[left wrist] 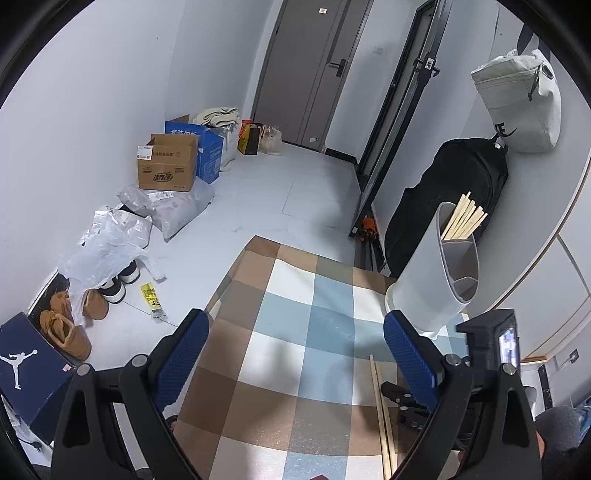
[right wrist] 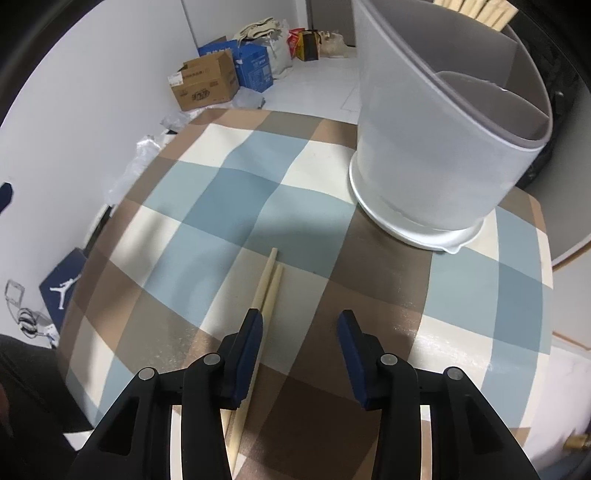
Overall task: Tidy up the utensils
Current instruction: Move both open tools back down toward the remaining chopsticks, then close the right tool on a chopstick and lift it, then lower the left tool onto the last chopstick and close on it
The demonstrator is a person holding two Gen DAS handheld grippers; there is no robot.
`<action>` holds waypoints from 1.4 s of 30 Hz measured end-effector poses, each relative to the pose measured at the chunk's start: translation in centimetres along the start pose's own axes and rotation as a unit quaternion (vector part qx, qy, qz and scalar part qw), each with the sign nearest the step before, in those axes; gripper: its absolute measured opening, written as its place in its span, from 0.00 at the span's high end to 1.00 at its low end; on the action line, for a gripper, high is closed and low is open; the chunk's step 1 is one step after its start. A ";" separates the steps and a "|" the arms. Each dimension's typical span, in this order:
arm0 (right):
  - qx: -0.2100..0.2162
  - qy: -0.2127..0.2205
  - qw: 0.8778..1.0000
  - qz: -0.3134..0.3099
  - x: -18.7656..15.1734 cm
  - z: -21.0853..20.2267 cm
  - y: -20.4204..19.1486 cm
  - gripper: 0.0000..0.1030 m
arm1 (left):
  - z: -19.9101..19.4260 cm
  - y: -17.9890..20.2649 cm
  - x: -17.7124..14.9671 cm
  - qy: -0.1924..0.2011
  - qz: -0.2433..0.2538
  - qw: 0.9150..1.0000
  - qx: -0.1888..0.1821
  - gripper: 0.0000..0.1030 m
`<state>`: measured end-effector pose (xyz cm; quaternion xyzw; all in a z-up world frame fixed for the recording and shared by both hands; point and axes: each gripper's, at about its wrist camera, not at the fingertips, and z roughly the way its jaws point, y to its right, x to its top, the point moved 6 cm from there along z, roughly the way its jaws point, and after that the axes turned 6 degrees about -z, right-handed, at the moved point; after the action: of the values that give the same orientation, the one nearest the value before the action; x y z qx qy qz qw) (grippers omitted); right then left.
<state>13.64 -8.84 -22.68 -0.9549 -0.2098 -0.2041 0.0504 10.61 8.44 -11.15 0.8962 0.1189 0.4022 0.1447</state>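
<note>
A grey utensil holder (left wrist: 432, 280) (right wrist: 436, 158) stands on a white saucer at the far right of the checked tablecloth (left wrist: 295, 295) (right wrist: 229, 177). Several wooden chopsticks (left wrist: 463, 219) (right wrist: 476, 13) stick out of its back compartment; the front compartments look empty. A loose pair of chopsticks (right wrist: 267, 280) (left wrist: 384, 417) lies flat on the cloth. My right gripper (right wrist: 301, 328) points down over them, jaws partly apart. The pair runs under its left finger (right wrist: 251, 332), and nothing is pressed between the pads. My left gripper (left wrist: 295, 347) hovers open and empty over the cloth, left of the holder.
The table's far and left edges drop to a tiled floor. On the floor are cardboard boxes (left wrist: 168, 162), plastic bags (left wrist: 107, 240), shoes (left wrist: 70, 328) and a blue shoebox (left wrist: 26, 365). A black bag (left wrist: 454, 192) leans on the wall behind the holder.
</note>
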 end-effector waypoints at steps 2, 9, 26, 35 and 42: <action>-0.008 0.000 1.000 -0.008 0.2 0.0 -0.2 0.61 | 0.0 -0.2 0.0 -0.002 -0.004 1.000 0.001 0.10; -0.041 -0.022 0.999 -0.013 1.3 0.5 -0.4 0.65 | -0.2 -0.9 0.5 0.001 -0.018 1.000 0.008 0.10; -0.018 -0.029 0.999 0.036 2.9 1.0 -0.6 0.97 | 0.1 -2.0 0.7 -0.006 -0.043 0.999 0.007 0.10; -0.014 0.045 0.998 0.033 4.0 -3.8 -0.2 0.97 | 1.1 -1.9 0.1 -0.018 -0.030 0.999 0.015 0.10; -0.004 0.118 0.993 0.029 4.8 -9.1 0.4 0.97 | 2.3 -1.2 -0.9 -0.049 -0.015 0.998 0.023 0.10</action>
<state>14.42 -9.01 -12.45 -0.9301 -0.1734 -0.3145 0.0768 11.62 8.89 -13.68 0.9158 0.1344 0.3531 0.1358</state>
